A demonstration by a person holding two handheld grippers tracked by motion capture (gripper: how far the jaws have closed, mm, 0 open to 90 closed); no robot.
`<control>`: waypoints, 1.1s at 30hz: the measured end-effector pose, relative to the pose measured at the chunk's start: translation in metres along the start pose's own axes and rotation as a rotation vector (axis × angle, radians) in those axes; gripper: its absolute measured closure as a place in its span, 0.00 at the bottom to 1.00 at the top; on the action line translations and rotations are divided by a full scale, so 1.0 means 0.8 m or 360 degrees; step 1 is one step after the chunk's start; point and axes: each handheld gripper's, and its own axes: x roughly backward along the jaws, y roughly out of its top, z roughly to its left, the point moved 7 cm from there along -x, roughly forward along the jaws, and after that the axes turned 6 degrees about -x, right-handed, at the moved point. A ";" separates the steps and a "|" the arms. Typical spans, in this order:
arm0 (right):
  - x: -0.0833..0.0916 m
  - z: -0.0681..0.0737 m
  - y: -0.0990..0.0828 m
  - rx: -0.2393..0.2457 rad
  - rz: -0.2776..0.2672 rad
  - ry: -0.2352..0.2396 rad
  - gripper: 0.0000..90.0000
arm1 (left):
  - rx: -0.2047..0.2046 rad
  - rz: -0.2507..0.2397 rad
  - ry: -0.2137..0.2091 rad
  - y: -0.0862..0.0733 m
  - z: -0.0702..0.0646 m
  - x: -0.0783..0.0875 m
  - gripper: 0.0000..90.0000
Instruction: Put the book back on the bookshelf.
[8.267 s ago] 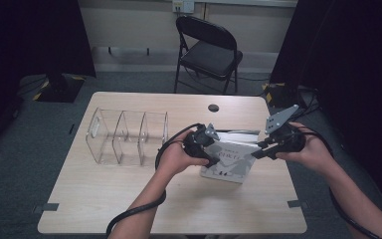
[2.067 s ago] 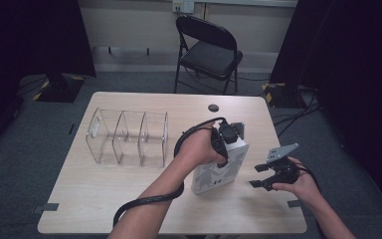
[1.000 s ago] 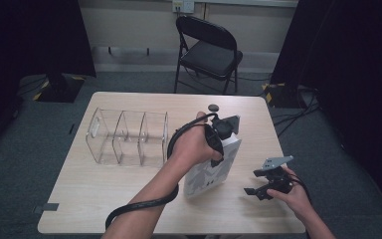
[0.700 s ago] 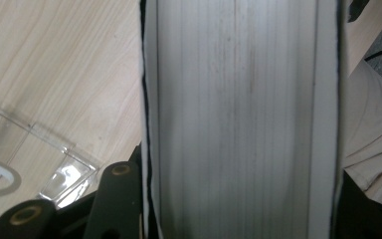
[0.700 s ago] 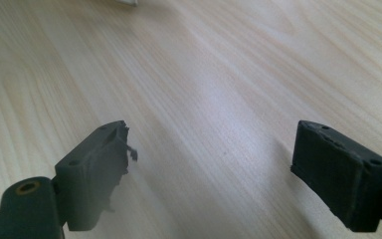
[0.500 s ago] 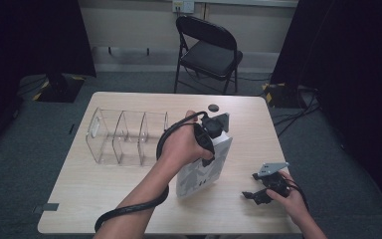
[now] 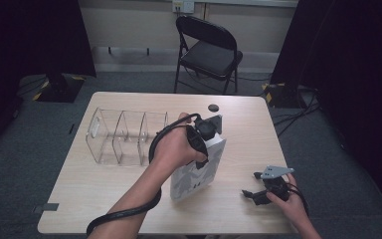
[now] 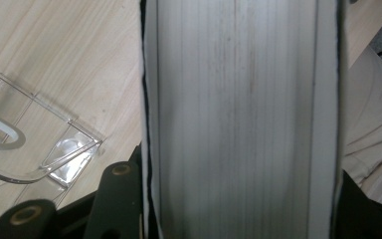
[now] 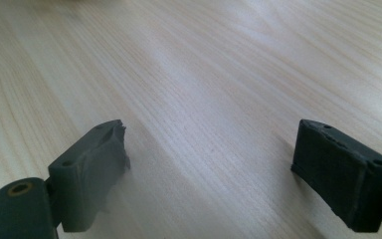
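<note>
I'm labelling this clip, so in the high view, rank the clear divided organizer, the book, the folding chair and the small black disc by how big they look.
1. folding chair, though it stands farther from the camera
2. clear divided organizer, close to the chair in apparent size, so those two are unsure
3. book, held upright by the left gripper
4. small black disc

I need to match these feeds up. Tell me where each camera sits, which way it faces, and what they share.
High view: above the near table edge, looking forward and down; both forearms, left claw shut on the upright book.
Left gripper view: on the left claw, looking along its jaws at the book's page edge and the clear organizer.
Right gripper view: on the right claw, low over bare wood, jaws apart.
Shared: high and left views both show book and organizer.
</note>
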 end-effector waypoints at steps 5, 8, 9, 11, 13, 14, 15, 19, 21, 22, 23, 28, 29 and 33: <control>0.000 0.000 0.000 0.0002 0.0000 0.0001 0.13 | 0.0032 -0.0018 -0.0011 -0.009 0.001 0.002 0.59; 0.000 0.000 0.000 0.0000 0.0001 0.0002 0.13 | 0.0027 0.0000 -0.0012 -0.016 0.004 0.003 0.59; 0.000 0.000 0.000 0.0000 0.0001 0.0002 0.13 | 0.0027 0.0000 -0.0012 -0.016 0.004 0.003 0.59; 0.000 0.000 0.000 0.0005 -0.0001 0.0002 0.13 | 0.0030 0.0001 0.0002 -0.022 0.004 0.005 0.59; 0.000 0.000 0.000 -0.0001 0.0002 0.0002 0.13 | 0.0048 -0.0001 0.0003 -0.024 0.005 0.005 0.59; 0.000 0.000 0.000 0.0001 0.0000 0.0001 0.13 | 0.0038 0.0003 0.0005 -0.029 0.007 0.007 0.59; 0.000 0.000 0.000 0.0001 0.0001 0.0002 0.13 | 0.0049 0.0005 0.0006 -0.031 0.008 0.008 0.59; 0.000 0.000 0.000 0.0004 -0.0001 0.0002 0.13 | 0.0058 0.0014 0.0009 -0.036 0.011 0.010 0.59; 0.000 0.000 0.000 -0.0002 0.0001 0.0001 0.13 | 0.0093 -0.0001 0.0004 -0.041 0.012 0.012 0.59; 0.000 0.000 0.000 0.0006 -0.0002 0.0001 0.13 | 0.0093 -0.0001 0.0004 -0.041 0.012 0.012 0.59; 0.000 0.000 0.000 0.0003 -0.0001 0.0002 0.13 | 0.0085 0.0004 0.0010 -0.044 0.013 0.014 0.59; 0.000 0.000 0.000 0.0001 0.0000 0.0001 0.13 | 0.0097 0.0022 0.0007 -0.052 0.019 0.018 0.59; 0.000 0.000 0.000 0.0001 0.0000 0.0001 0.13 | 0.0113 0.0018 0.0012 -0.053 0.019 0.018 0.59; 0.000 0.000 0.000 0.0003 -0.0001 0.0002 0.13 | 0.0117 0.0031 0.0014 -0.060 0.022 0.019 0.59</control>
